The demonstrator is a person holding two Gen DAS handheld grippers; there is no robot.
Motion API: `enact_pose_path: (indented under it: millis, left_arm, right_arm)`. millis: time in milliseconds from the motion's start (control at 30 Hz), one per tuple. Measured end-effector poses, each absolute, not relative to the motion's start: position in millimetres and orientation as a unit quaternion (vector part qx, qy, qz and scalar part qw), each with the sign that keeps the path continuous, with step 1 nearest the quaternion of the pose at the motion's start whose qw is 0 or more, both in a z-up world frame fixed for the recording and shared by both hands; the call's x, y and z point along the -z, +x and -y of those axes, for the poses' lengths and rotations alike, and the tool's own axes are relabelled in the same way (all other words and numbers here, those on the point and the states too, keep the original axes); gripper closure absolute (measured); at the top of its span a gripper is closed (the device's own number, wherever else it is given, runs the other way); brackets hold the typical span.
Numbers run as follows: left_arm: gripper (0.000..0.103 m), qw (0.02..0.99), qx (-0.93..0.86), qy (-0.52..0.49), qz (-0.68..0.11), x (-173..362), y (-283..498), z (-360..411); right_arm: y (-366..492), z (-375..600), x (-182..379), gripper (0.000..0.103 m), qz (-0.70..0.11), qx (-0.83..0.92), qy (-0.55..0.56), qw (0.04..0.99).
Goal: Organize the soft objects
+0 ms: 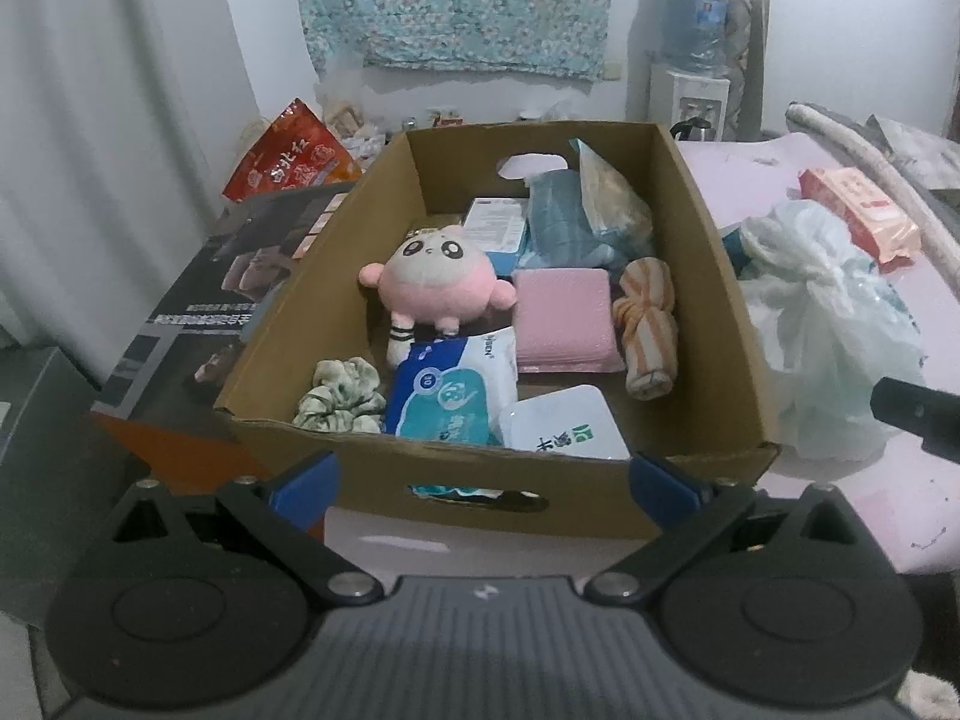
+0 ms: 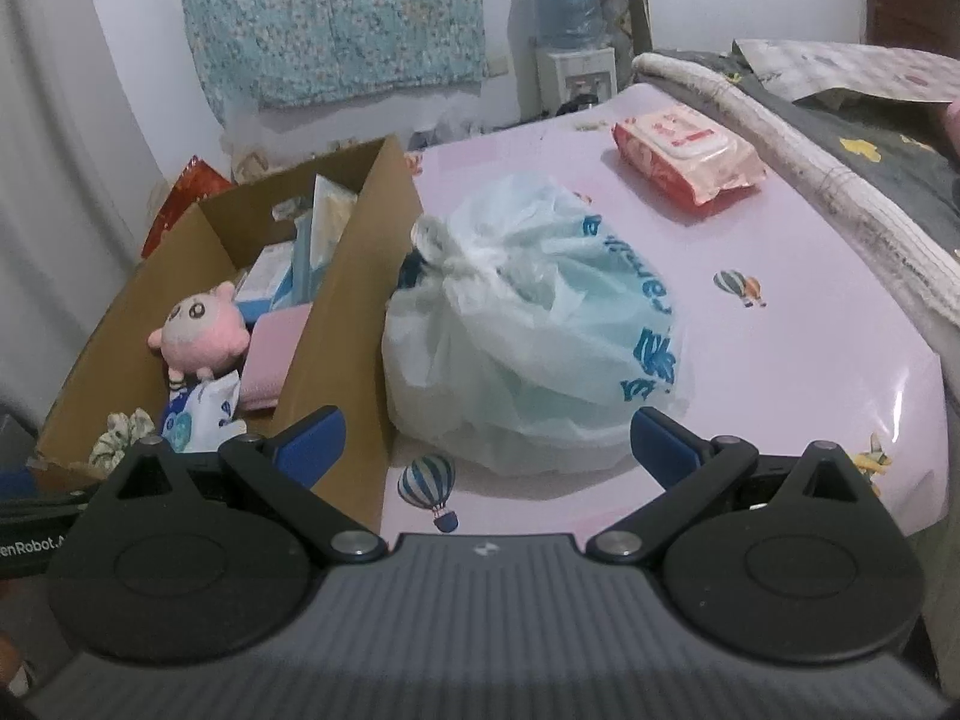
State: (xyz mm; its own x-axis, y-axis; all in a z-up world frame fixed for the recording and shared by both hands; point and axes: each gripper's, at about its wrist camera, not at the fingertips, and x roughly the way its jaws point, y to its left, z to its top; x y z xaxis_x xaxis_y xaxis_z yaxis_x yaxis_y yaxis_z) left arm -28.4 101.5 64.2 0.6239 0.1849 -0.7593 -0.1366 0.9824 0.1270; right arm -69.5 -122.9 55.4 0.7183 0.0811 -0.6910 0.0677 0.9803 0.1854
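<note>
Cardboard box (image 1: 708, 276) collects soft items; tied plastic bag (image 2: 528, 324) waits at its 3 o'clock. Left tool (image 1: 480, 474) and right tool (image 2: 486, 438) spread wide, empty.

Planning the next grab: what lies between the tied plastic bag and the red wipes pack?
Only bare pink tabletop separates the plastic bag and the red wipes pack, clearest in the right wrist view.
</note>
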Motion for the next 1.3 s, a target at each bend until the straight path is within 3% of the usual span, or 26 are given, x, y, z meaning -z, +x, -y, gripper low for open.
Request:
enact_pose_path:
  millis: [500, 1300]
  left_arm:
    - [0.000, 0.887, -0.094, 0.015, -0.453, -56, -25, -108]
    - [0.000, 0.869, -0.086, 0.005, -0.487, -42, -23, -110]
  right_arm:
    - [-72, 96, -53, 0.001, -0.390, -0.023, 0.015, 0.920]
    - [-68, 92, -47, 0.001, -0.408, -0.028, 0.003, 0.913]
